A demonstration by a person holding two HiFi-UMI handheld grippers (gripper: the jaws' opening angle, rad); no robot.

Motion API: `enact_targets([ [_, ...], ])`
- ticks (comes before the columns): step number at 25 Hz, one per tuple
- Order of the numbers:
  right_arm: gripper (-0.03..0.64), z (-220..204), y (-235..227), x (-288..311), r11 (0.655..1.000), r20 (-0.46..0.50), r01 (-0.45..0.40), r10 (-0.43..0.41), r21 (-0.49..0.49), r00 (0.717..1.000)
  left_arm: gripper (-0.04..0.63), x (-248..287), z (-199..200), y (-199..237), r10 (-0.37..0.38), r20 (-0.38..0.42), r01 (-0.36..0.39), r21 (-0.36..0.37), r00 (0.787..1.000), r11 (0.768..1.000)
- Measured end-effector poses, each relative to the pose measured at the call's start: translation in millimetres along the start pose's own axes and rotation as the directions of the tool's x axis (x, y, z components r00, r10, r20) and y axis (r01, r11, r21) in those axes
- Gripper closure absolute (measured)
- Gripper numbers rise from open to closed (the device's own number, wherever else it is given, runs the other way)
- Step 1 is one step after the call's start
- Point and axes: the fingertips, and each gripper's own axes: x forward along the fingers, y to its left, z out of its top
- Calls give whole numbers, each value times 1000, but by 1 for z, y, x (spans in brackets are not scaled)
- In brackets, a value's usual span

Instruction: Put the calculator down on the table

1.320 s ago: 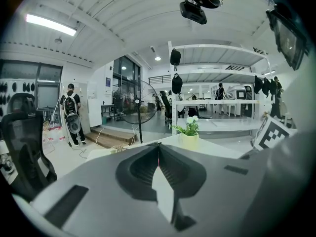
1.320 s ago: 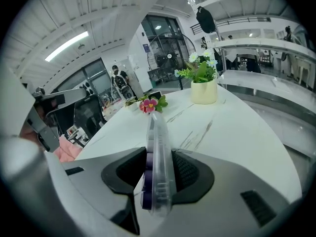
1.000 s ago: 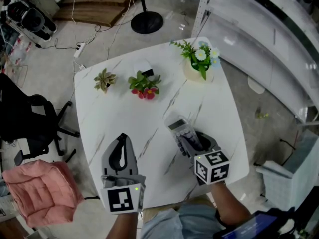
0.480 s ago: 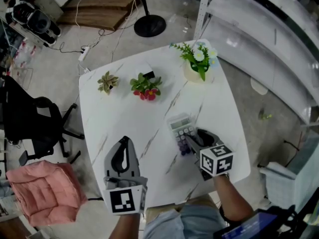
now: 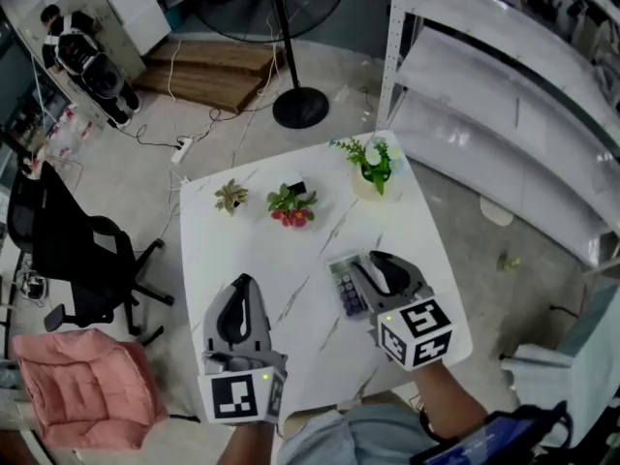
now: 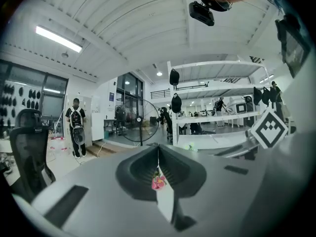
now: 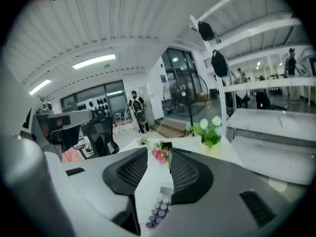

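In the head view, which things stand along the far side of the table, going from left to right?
small green succulent → red-flowered plant → potted plant with white flowers

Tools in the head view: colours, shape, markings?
The left tool and right tool look alike: light grey tapering bodies with black pads, mesh-textured in the right gripper view. At the back sit the left cube and right cube, white with black square markers. The left one has a green light. The right tool's jaws are closing, nothing between them.
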Motion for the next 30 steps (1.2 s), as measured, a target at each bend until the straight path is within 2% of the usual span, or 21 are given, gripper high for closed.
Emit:
enact_targets([
  [2,481,38,15,-12,998,80,0,5,-63,997,588,-8,25,3,16,46,-16,5,999,1000],
  [7,594,113,37,-49,978,254,76,-25,-195,967,588,-29,86,6,37,181,-47,50,983,998],
  [11,598,145,51,-75,968,343,91,-5,-234,939,588,-45,112,7,50,244,-67,61,969,996],
  [16,600,160,59,-94,959,399,108,6,-261,917,586,-58,125,1,37,284,-60,73,958,995],
  [30,600,160,67,-108,963,421,86,31,-256,907,586,-72,131,-13,17,301,-49,101,954,994],
])
